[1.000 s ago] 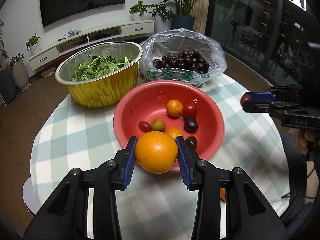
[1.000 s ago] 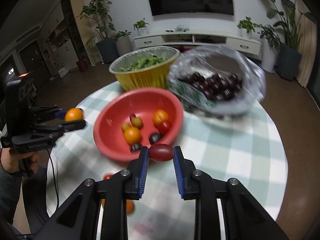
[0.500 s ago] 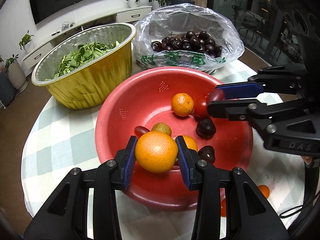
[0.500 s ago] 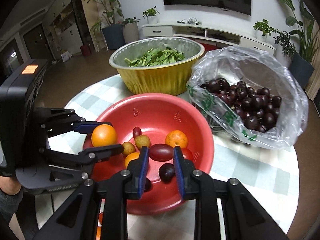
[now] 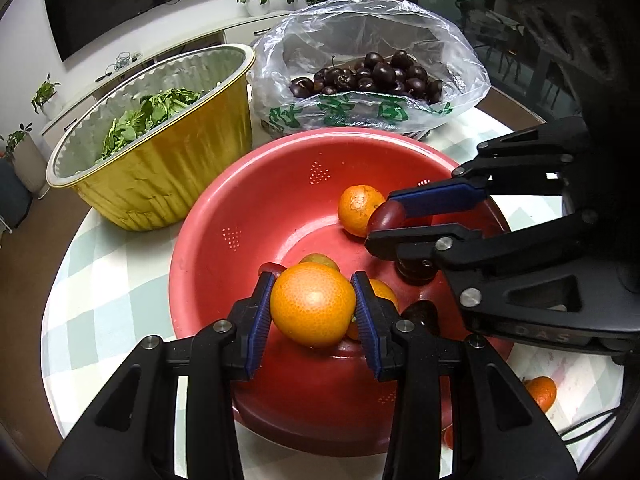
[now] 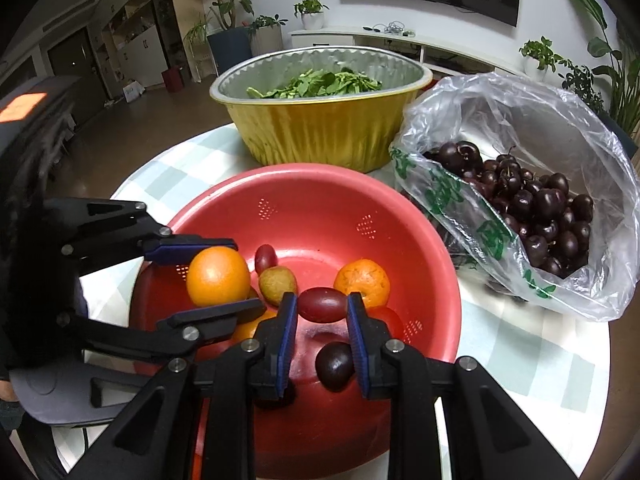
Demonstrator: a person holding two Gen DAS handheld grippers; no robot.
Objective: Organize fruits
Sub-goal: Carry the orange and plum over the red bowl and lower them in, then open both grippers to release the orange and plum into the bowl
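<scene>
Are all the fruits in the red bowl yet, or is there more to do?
Not yet. Several small fruits already lie in the red bowl. In hand: the left gripper holds an orange and the right gripper a red grape tomato, both over the bowl. Left: a small orange fruit on the table beside the bowl.

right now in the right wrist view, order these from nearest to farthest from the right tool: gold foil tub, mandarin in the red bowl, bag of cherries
1. mandarin, in the red bowl, just beyond the right tool
2. bag of cherries, off to the right on the table
3. gold foil tub, at the back behind the bowl
</scene>
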